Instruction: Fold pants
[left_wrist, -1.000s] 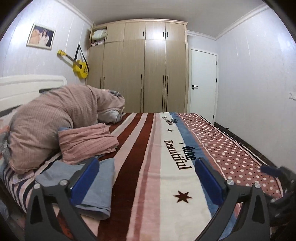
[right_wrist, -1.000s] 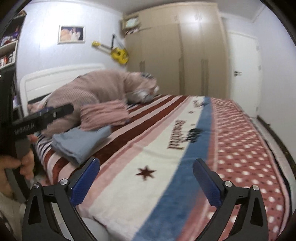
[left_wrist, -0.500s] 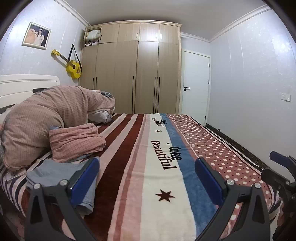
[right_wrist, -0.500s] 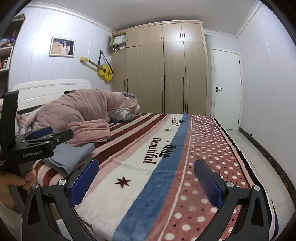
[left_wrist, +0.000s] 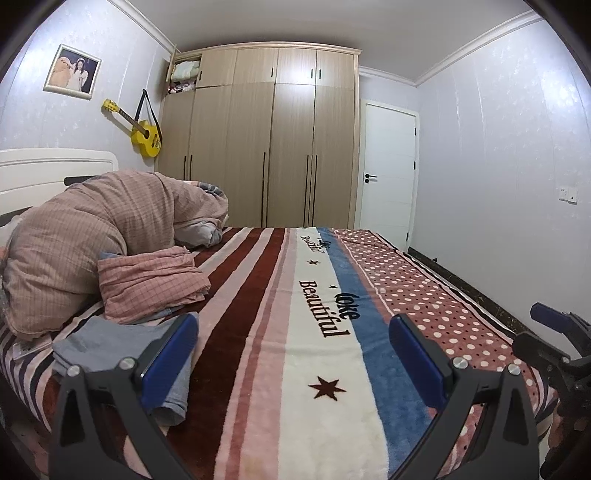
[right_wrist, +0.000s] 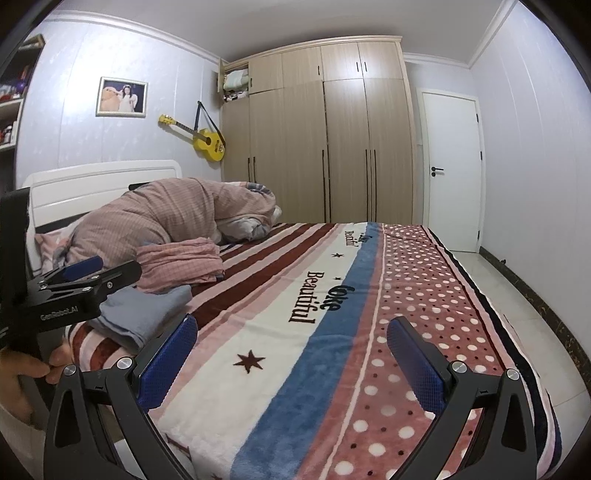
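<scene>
Both wrist cams sit low at the near edge of the striped plush blanket (left_wrist: 295, 369), facing the tall beige wood wardrobe (right_wrist: 325, 147); right cam's further right, and both catch that.

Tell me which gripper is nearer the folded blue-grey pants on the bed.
Left. The left gripper hangs beside the pants, its left finger overlapping them in view. The right gripper sits farther right over the blanket, with the left gripper between.
</scene>
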